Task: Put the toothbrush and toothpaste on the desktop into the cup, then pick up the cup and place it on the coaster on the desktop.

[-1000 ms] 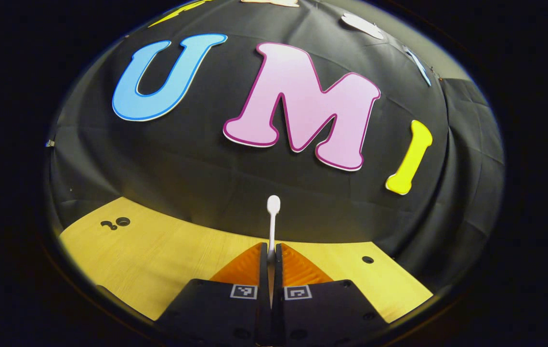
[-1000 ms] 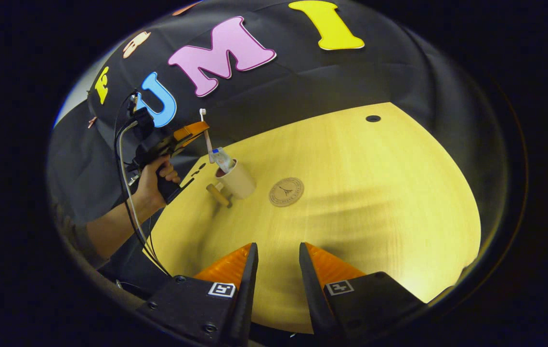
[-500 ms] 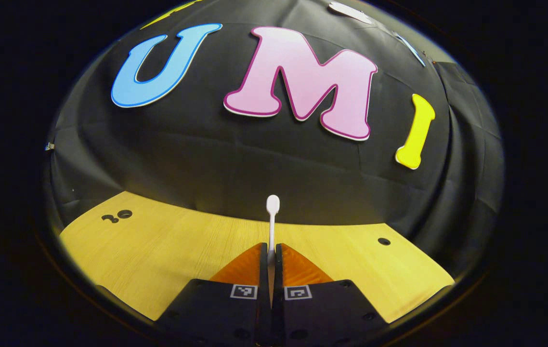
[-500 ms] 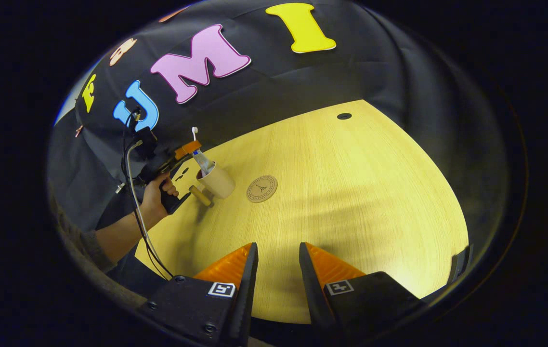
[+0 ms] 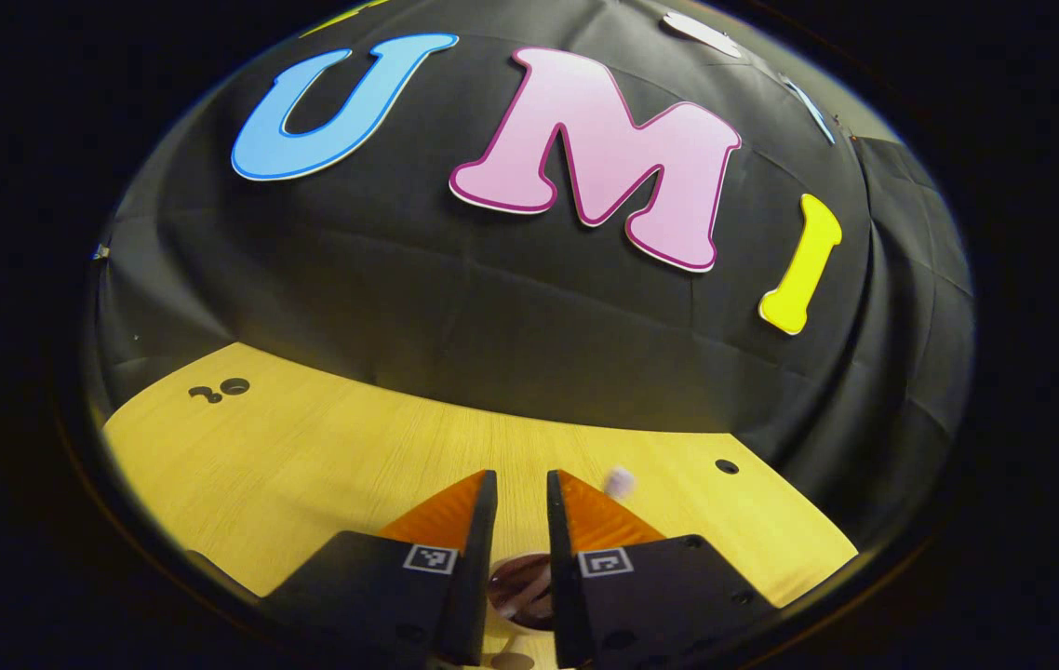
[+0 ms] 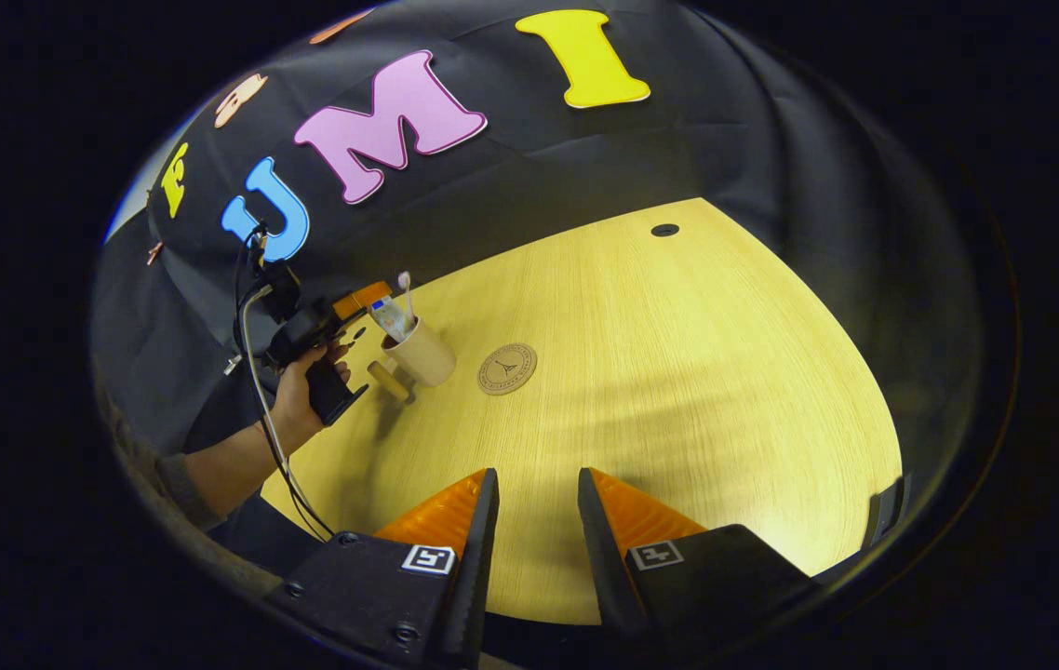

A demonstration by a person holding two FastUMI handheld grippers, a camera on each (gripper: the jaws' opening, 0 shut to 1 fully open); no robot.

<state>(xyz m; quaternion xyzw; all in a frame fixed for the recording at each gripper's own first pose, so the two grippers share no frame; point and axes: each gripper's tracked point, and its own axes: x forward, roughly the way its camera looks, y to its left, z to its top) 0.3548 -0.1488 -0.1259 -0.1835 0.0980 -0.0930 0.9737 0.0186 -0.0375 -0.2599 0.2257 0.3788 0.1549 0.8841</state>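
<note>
We hold our left tongs (image 5: 520,507) right over the cup (image 6: 420,352), fingers parted and gripping nothing, and in the left gripper view the cup's dark mouth (image 5: 520,586) shows low down between them. The toothbrush (image 6: 408,296) stands in the cup with its white head up, leaning a little, and the toothpaste (image 6: 389,316) tube leans beside it in the same cup; in the left gripper view the blurred white brush head (image 5: 620,480) sits just past our right-hand finger. So we judge the filling step done, and what remains is to lift the cup and set it on the coaster (image 6: 507,368). The relation that matters: the cup stands upright on the counter (image 6: 678,372), its long axis vertical, straight below the left tongs, while the coaster lies flat just beside the cup, on the side away from the hand (image 6: 306,395) that holds those tongs. Our right tongs (image 6: 529,507) hang well apart from both, fingers parted and empty, so the left is clearly the nearer one. The cup looks pale, smooth and round, likely slick under the fingers, and it is top-heavy now with the two tall things leaning in it. A short wooden peg or handle (image 6: 388,380) lies at its base; we cannot tell whether it joins the cup. The coaster is a thin round disc with a printed mark, the counter light wood grain
</note>
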